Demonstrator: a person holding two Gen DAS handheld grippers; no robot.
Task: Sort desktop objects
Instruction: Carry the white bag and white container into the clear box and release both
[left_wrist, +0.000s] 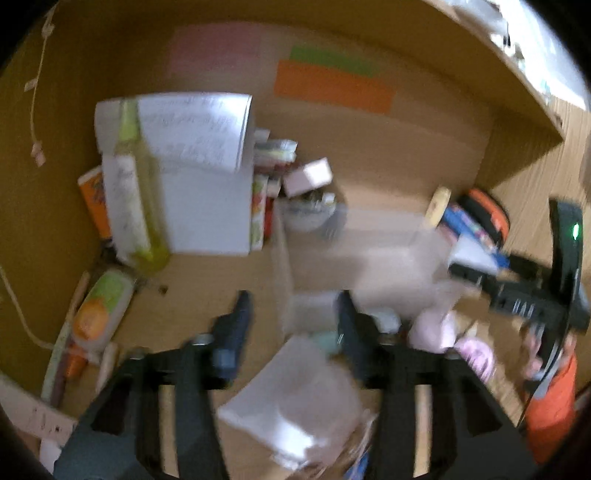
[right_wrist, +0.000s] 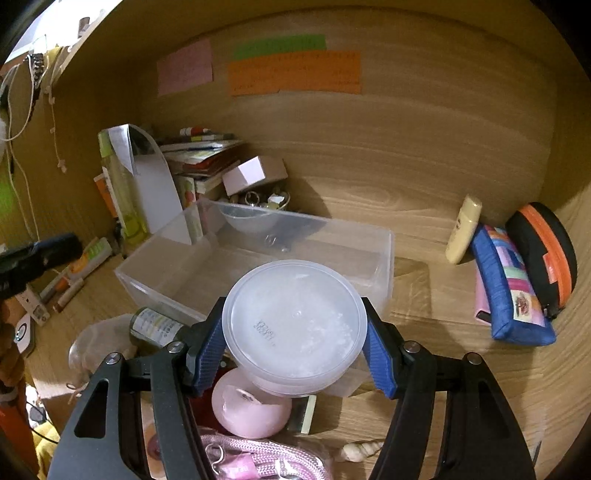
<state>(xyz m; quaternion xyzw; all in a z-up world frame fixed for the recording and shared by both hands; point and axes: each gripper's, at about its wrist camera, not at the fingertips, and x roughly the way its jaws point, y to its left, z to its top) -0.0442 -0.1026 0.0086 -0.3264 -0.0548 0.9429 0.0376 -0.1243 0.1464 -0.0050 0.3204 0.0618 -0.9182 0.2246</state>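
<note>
Translucent tub (right_wrist: 295, 325) clamped in right gripper (right_wrist: 295, 350) above clear bin (right_wrist: 373, 236); left gripper (left_wrist: 295, 317), jaws wide, empty.

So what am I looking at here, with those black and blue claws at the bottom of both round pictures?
No robot here: a person holds a hand-held gripper in each hand, each with a fisheye camera looking along its two fingers. The blurry picture is from the left gripper, open and holding nothing. The sharp one is from the right gripper, whose blue fingers clamp a round frosted tub. Ahead on the wooden desk sits a clear bin. Further right lie a blue pouch and an orange-and-black case. At the left stand books and a tall green bottle.
</note>
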